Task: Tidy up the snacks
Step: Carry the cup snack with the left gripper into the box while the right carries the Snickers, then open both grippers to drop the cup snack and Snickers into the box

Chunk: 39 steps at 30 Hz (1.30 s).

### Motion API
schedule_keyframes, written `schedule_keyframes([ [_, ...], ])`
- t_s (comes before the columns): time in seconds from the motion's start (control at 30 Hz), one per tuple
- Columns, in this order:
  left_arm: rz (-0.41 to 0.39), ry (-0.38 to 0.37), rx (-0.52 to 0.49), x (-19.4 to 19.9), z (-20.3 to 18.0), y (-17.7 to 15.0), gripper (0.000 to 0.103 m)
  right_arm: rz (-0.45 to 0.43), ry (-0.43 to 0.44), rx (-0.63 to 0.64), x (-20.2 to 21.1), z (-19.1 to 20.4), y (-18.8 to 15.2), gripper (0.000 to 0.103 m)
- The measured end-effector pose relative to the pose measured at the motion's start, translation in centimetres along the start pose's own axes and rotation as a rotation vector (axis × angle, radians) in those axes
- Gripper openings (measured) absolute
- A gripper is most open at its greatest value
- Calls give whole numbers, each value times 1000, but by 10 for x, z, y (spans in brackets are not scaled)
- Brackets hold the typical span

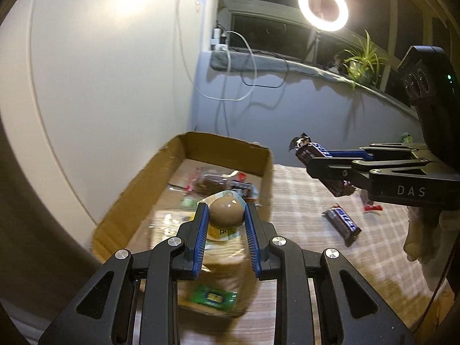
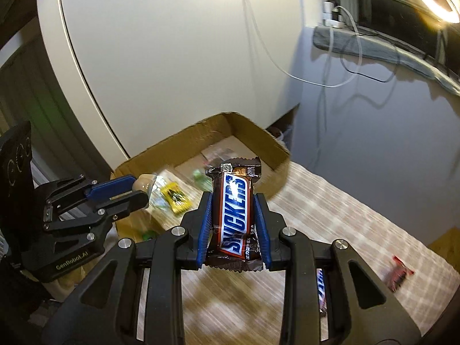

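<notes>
Left gripper (image 1: 226, 215): jaws closed partway, blue pads pressed on either side of a brown domed jelly cup (image 1: 225, 211), held in the air above the near part of the cardboard box (image 1: 138, 185). Right gripper (image 2: 233, 224): jaws likewise part-closed, clamped on the long sides of a Snickers bar (image 2: 235, 215), label up, in the air just short of the box's near rim. Box holds several wrapped snacks, including a yellow packet (image 2: 176, 198); contents blurred. Outside the box on the checked tablecloth (image 1: 302, 215): a second Snickers bar (image 1: 342, 222) and a red-wrapped candy (image 2: 398, 276). Ring light (image 1: 323, 7) lit at the window.
</notes>
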<state>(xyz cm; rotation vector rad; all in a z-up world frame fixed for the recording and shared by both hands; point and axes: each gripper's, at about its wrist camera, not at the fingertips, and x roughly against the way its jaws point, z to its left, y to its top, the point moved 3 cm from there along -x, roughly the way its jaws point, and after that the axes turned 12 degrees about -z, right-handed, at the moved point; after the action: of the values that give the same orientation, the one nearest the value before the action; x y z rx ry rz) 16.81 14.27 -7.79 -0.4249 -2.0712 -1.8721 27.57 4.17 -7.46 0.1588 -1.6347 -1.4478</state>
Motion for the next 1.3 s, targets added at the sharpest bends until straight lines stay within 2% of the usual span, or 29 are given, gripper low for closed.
schedule_keyframes([
  [0.37,3,34,20,-5,28,-4,24,39,47,50,-46,38,10,30],
  [0.7,16,40,36,-13,40,-8,24,93,45,47,-77,38,10,30],
  [1.1,13,41,28,-15,39,-7,25,123,38,51,-86,34,8,31],
  [1.13,13,44,25,-14,39,-7,26,122,34,51,-86,34,9,32],
  [1.17,13,48,22,-14,39,-7,32,120,31,52,-86,33,9,41],
  [1.2,11,53,20,-13,39,-7,38,114,26,53,-85,32,10,53],
  [1.23,6,56,19,-12,39,-7,48,107,19,53,-84,32,11,59],
  [1.3,-1,58,17,-11,39,-7,49,85,6,49,-81,30,14,73],
])
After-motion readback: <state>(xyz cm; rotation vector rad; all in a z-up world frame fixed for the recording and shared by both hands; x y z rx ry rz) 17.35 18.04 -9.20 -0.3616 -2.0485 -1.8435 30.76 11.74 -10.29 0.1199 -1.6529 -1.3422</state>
